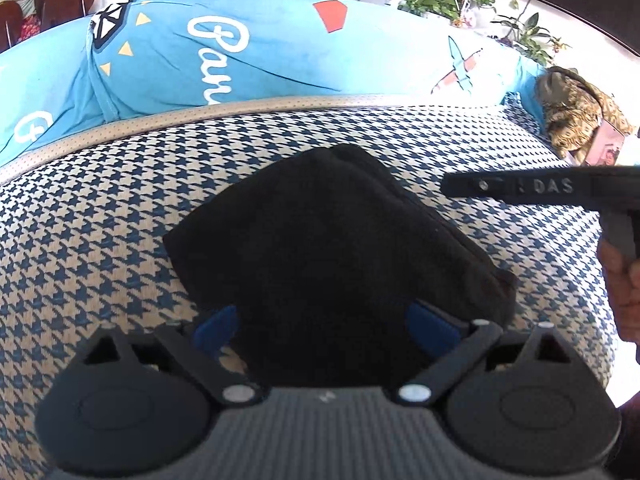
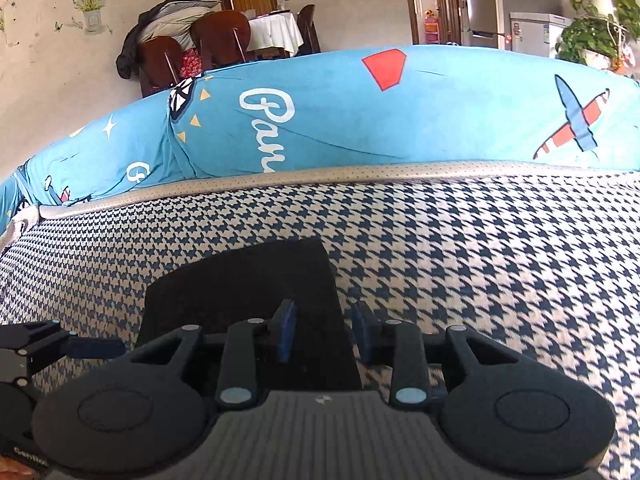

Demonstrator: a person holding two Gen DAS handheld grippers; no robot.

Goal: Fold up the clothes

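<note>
A folded black garment (image 1: pixel 328 232) lies on the blue-and-white houndstooth cushion (image 1: pixel 100 232). My left gripper (image 1: pixel 324 326) stands over its near edge, blue pads (image 1: pixel 216 328) wide apart and the cloth between them without a visible pinch. In the right wrist view the garment (image 2: pixel 240 292) lies flat at lower left. My right gripper (image 2: pixel 324 330) hovers at its right edge with a narrow gap between the pads (image 2: pixel 286 330) and nothing in it. That right gripper (image 1: pixel 448 190) also shows side-on beyond the garment's right side, held by a hand (image 1: pixel 624 280). The left gripper (image 2: pixel 80 346) shows beside the garment's left corner.
A bright blue printed cover (image 1: pixel 280 52) drapes the backrest behind a beige piped edge (image 1: pixel 240 106). A mottled brown bundle (image 1: pixel 576 116) sits at the cushion's far right. Wooden chairs (image 2: pixel 216 36), a fridge (image 2: pixel 484 4) and potted plants (image 2: pixel 600 16) stand beyond.
</note>
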